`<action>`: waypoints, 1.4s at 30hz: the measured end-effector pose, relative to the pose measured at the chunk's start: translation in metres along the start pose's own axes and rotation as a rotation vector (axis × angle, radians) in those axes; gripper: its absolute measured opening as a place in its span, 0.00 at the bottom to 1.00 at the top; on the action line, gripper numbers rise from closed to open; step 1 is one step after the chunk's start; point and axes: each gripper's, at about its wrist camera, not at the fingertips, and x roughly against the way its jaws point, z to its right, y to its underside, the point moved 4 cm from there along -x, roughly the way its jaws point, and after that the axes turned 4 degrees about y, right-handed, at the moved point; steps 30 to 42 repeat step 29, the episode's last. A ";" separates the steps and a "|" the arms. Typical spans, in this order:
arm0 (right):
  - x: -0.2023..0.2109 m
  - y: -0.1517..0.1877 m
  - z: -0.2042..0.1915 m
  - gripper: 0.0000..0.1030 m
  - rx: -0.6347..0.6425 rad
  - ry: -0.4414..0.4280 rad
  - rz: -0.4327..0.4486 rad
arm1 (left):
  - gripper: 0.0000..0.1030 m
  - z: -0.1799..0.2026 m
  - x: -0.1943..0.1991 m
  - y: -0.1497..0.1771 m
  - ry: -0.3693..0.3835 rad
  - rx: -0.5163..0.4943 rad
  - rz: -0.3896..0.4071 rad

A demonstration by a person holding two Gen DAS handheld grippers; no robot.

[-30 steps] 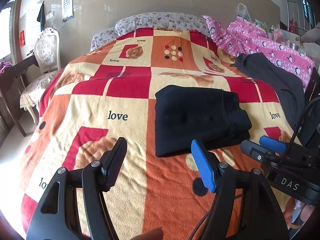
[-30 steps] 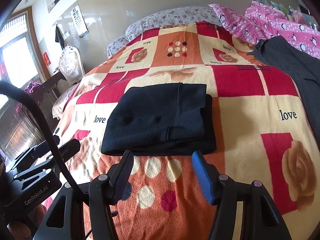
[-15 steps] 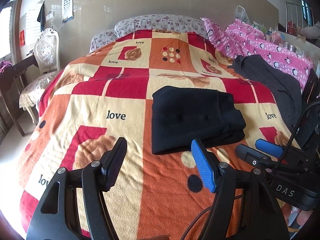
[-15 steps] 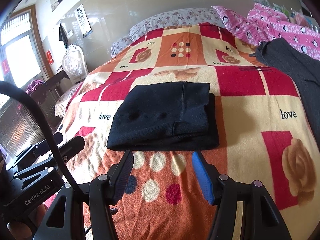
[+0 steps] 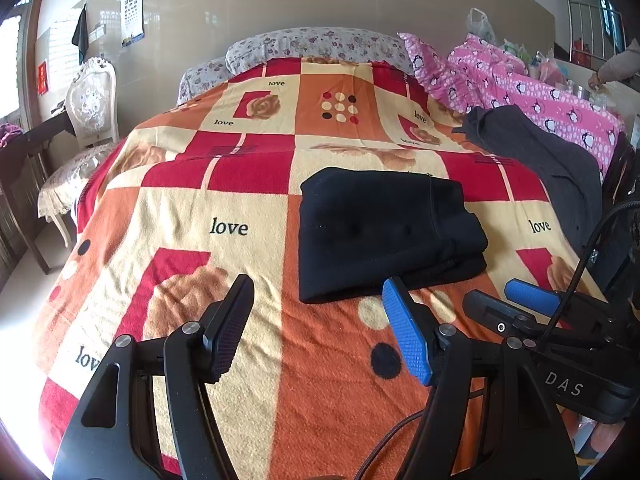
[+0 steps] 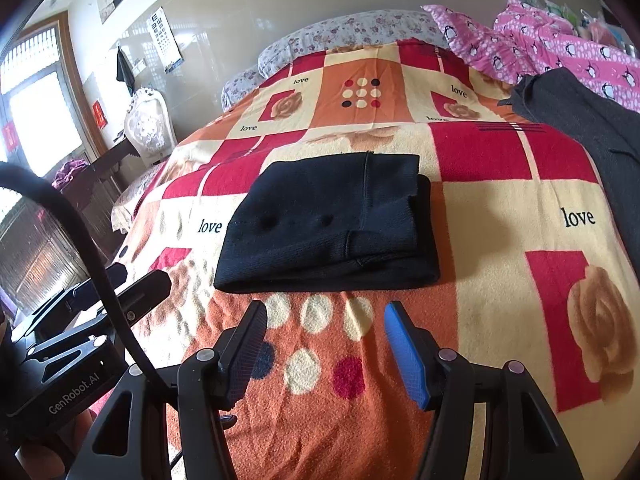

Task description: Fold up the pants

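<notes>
Black pants (image 5: 384, 232) lie folded into a compact rectangle on the bed's checked blanket (image 5: 224, 208), near its middle. My left tool (image 5: 318, 322) hangs just short of the near edge of the bundle, spread wide and holding nothing. My right tool (image 6: 326, 344) sits likewise on the near side, also spread and empty. A grey garment (image 6: 592, 120) lies far right, apart from the pants.

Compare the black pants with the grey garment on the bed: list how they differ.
The black pants are folded into a neat stacked rectangle; the grey garment lies loose and spread out. The pants sit mid-blanket, in front of both open grippers; the grey garment lies at the right edge beside the pink bedding. Both are dark, untouched cloth.
</notes>
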 end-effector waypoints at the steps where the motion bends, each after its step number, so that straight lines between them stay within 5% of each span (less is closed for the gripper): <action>1: 0.000 0.000 0.000 0.57 0.000 0.000 -0.001 | 0.66 0.000 0.000 0.001 0.000 -0.001 0.000; 42: 0.000 0.011 0.001 0.57 -0.008 0.004 -0.014 | 0.66 0.003 0.000 0.009 0.025 0.013 -0.020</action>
